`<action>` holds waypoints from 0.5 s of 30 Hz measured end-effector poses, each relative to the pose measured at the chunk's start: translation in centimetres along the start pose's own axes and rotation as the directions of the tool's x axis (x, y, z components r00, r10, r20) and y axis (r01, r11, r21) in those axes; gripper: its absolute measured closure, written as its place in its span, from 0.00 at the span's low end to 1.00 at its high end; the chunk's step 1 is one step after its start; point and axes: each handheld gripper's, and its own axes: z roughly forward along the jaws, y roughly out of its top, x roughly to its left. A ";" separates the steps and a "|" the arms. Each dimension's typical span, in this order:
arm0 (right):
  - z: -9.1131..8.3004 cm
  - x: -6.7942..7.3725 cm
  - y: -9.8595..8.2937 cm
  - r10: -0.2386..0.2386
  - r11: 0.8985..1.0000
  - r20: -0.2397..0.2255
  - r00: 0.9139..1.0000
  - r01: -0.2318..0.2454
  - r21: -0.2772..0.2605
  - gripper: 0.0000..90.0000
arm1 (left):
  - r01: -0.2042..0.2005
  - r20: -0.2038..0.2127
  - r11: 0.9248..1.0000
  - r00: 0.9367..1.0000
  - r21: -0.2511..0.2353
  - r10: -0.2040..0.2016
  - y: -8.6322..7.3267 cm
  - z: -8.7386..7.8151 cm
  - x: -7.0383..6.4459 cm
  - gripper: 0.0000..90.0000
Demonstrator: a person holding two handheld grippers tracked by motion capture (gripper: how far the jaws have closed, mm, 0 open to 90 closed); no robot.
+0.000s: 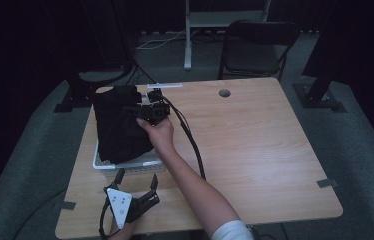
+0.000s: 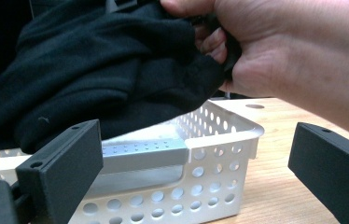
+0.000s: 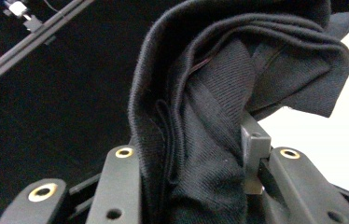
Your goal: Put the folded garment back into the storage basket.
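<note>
A black garment (image 1: 118, 127) is heaped over a white perforated basket (image 1: 140, 165) at the table's left. My right gripper (image 1: 142, 111), held in a hand, is shut on a thick fold of the black garment (image 3: 210, 140) near the top of the heap; the cloth is pinched between both jaws. My left gripper (image 1: 136, 181) rests near the front edge, open and holding nothing, its jaws pointing at the basket's front corner. In the left gripper view the basket (image 2: 210, 154) stands just ahead, with the garment (image 2: 93, 79) spilling over it and the hand (image 2: 275, 51) above.
A folding chair (image 1: 255, 45) and a stand's leg (image 1: 188, 40) are beyond the far edge. A grey grommet (image 1: 224, 93) is set in the tabletop near the back. Wooden tabletop (image 1: 255, 150) stretches to the right of the basket. The right gripper's cable (image 1: 191, 140) trails across it.
</note>
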 end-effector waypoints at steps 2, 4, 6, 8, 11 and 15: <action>0.1 -0.3 -0.1 0.000 1.000 0.014 1.000 0.000 0.002 0.69 | 0.000 0.000 1.000 1.000 0.001 0.000 0.0 0.0 0.0 0.05; 0.2 -0.7 -0.3 0.013 1.000 0.021 1.000 -0.013 0.002 0.69 | -0.001 0.000 1.000 1.000 0.002 0.001 0.0 0.0 0.0 0.05; 0.2 -1.0 -0.5 0.024 1.000 0.027 0.999 -0.024 0.002 0.69 | -0.001 0.000 1.000 1.000 0.002 0.001 0.0 0.0 0.0 0.05; 0.4 -1.3 -0.6 0.029 0.999 0.036 0.999 -0.030 0.011 0.69 | -0.001 0.000 1.000 1.000 0.002 0.001 0.0 0.0 0.0 0.05; 0.9 -1.5 -1.0 0.035 0.999 0.052 0.998 -0.036 0.028 0.69 | -0.001 0.000 1.000 1.000 0.002 0.001 0.0 0.0 0.0 0.05; 1.0 -1.7 -1.1 0.043 0.998 0.059 0.997 -0.046 0.033 0.69 | 0.000 0.000 1.000 1.000 0.000 0.000 0.0 0.0 0.0 0.05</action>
